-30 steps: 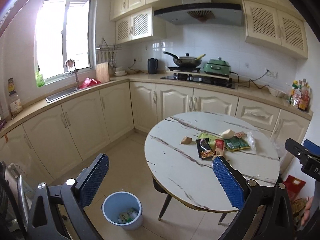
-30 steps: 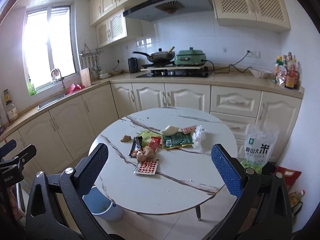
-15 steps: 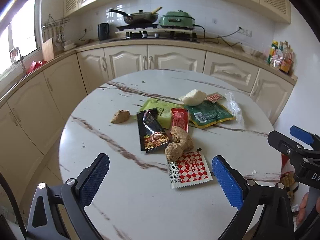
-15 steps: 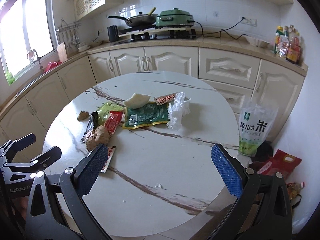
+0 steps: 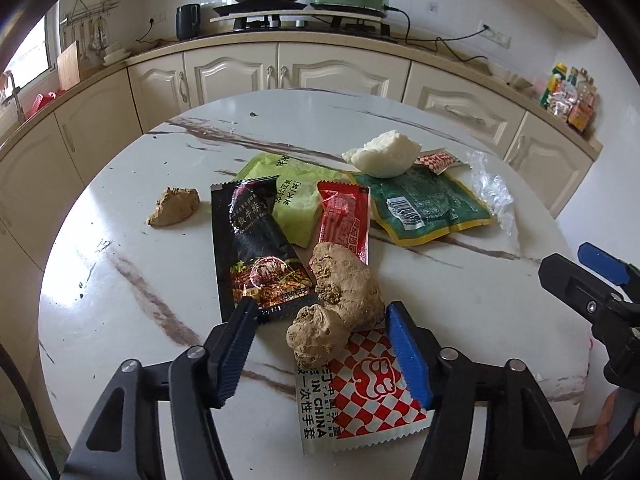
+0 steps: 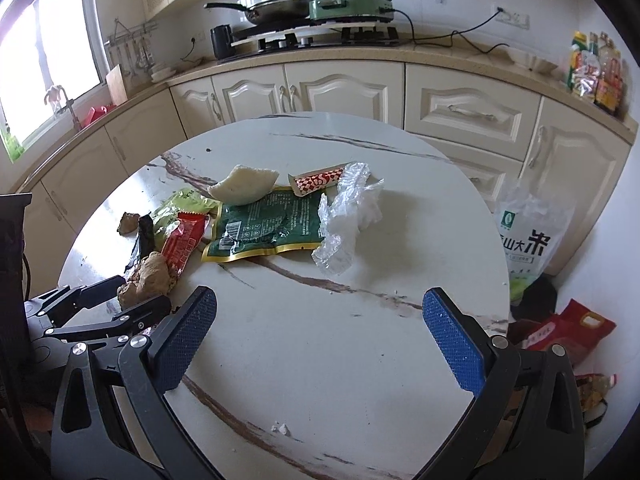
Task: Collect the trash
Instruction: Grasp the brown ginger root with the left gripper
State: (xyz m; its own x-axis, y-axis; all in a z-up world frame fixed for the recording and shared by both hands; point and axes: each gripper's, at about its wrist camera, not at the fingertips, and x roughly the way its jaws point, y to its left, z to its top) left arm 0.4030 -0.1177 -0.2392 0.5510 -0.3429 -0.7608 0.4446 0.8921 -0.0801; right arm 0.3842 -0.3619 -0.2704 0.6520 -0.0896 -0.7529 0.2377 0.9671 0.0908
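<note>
Trash lies on the round marble table (image 5: pixel 120 320). It includes a ginger root (image 5: pixel 340 304), a red-white checked packet (image 5: pixel 360 384), a black packet (image 5: pixel 256 248), a red packet (image 5: pixel 344 220), a dark green packet (image 5: pixel 424 204), a white bun piece (image 5: pixel 384 154), clear plastic (image 6: pixel 348 216) and a small brown lump (image 5: pixel 174 206). My left gripper (image 5: pixel 320 310) straddles the ginger root with its jaws closing. The right pad is close against the root and a gap remains on the left. My right gripper (image 6: pixel 320 298) hangs open over bare tabletop, right of the pile.
Cream cabinets and a counter with a hob, a pan and a green cooker (image 6: pixel 352 0) curve behind the table. On the floor to the right stand a rice bag (image 6: pixel 532 240) and a red bag (image 6: pixel 568 332). Bottles (image 6: pixel 592 72) crowd the right counter end.
Both grippers dropped and moved in over the table, so the trash looms larger. The left jaws narrowed around the ginger root. The right jaws stayed wide.
</note>
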